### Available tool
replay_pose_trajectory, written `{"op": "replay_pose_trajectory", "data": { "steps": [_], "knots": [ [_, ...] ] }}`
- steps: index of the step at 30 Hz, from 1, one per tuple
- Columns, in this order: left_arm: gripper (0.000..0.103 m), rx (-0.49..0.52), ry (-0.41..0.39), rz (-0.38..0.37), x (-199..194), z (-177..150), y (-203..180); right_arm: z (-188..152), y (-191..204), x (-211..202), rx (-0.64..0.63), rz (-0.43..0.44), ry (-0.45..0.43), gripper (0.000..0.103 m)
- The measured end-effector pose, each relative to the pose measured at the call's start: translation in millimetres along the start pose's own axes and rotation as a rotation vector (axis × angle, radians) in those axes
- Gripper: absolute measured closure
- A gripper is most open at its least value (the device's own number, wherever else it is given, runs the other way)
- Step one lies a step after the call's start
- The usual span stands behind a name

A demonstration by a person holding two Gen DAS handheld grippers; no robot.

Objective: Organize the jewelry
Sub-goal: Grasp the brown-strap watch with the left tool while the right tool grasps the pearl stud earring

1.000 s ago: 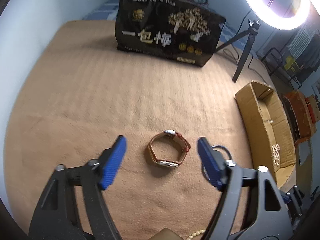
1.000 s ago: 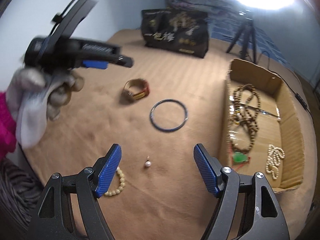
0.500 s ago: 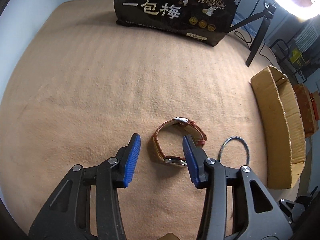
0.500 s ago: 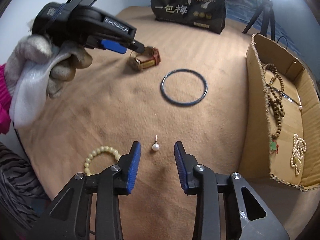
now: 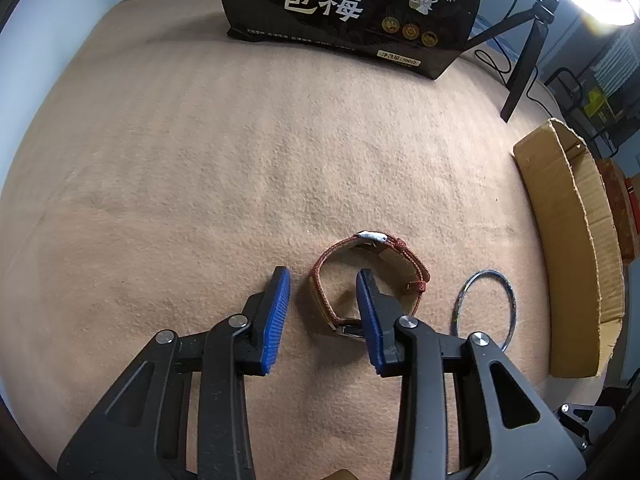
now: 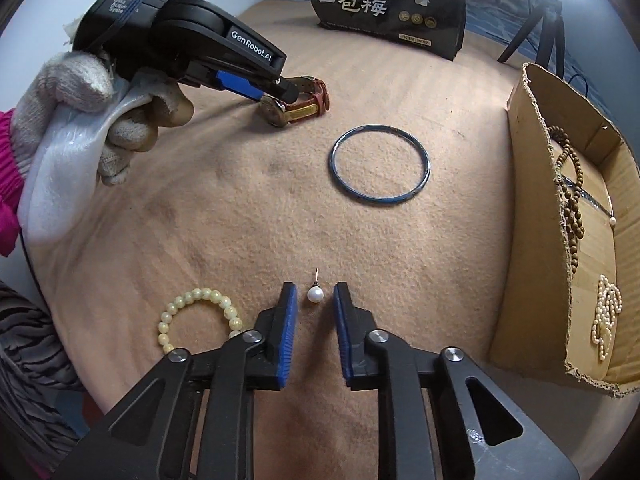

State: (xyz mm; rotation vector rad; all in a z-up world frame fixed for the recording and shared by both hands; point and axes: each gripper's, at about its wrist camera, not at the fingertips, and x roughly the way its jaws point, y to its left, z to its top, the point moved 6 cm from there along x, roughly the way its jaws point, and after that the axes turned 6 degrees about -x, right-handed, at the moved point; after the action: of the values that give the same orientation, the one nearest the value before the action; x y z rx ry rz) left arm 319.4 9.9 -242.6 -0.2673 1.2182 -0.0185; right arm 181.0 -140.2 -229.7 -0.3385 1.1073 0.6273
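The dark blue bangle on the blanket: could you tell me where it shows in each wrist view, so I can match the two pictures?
Left wrist view: the dark blue bangle lies at lower right, partly hidden behind the left gripper's right finger, between the watch and the cardboard box.
Right wrist view: the bangle lies whole, above centre, right of the watch.
Shared landmark: the black snack bag at the far edge.
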Motion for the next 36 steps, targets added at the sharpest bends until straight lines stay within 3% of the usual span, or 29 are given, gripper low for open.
{"op": "replay_pose_trajectory", "data": {
  "steps": [2,7,20,36],
  "knots": [
    [0.074,0.007,-0.001,0.0,1.1,0.3,-1.7,0.0,0.0,1.8,-0.005,-0.001,0.002,0.091],
    [0.096,0.023,-0.009,0.035,2.0,0.6,-1.5,-1.7,1.6,2.1,-0.012,0.006,0.002,0.096],
    [0.1,0.025,-0.07,0.03,-19.9,6.0,-2.7,11.8,1.3,-31.2,-0.001,0.015,-0.091,0.096],
    [0.1,0.015,-0.187,-0.084,-81.8,15.3,-25.8,36.9,-28.7,-88.1,0.033,-0.058,-0.238,0.096]
  ]
}}
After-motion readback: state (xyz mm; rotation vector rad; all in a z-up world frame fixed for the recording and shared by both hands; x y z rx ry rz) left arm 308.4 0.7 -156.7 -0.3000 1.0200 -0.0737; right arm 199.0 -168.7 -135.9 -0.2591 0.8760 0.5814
